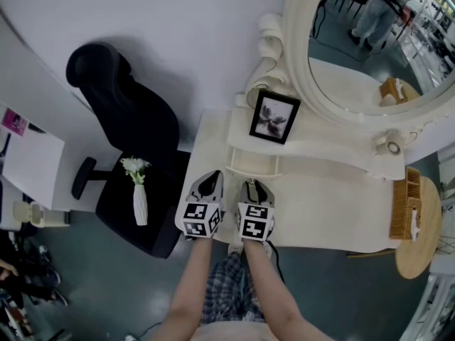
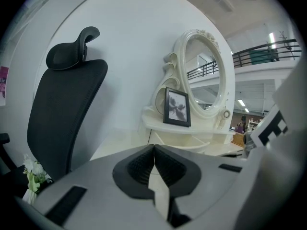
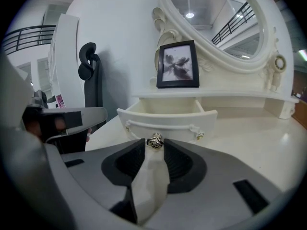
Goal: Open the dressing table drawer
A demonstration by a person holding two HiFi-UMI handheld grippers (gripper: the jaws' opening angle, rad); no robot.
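Note:
The cream dressing table (image 1: 334, 204) has a small drawer (image 3: 168, 120) under its shelf. That drawer stands pulled out, its inside showing. A small metal knob (image 3: 154, 141) sits at the middle of the drawer front, below a curved handle bar. My right gripper (image 3: 154, 145) is shut on this knob, its tips pressed to either side. In the head view the right gripper (image 1: 254, 189) reaches the drawer (image 1: 250, 168) from the table's front edge. My left gripper (image 1: 209, 185) hovers just left of it, shut with nothing held, jaws meeting (image 2: 154, 148).
A framed picture (image 1: 274, 116) stands on the shelf before the oval mirror (image 1: 370, 41). A black office chair (image 1: 135, 141) at the left bears a white vase of flowers (image 1: 139, 197) on its seat. At the right a round wooden table (image 1: 419, 254) carries a wooden box (image 1: 404, 204).

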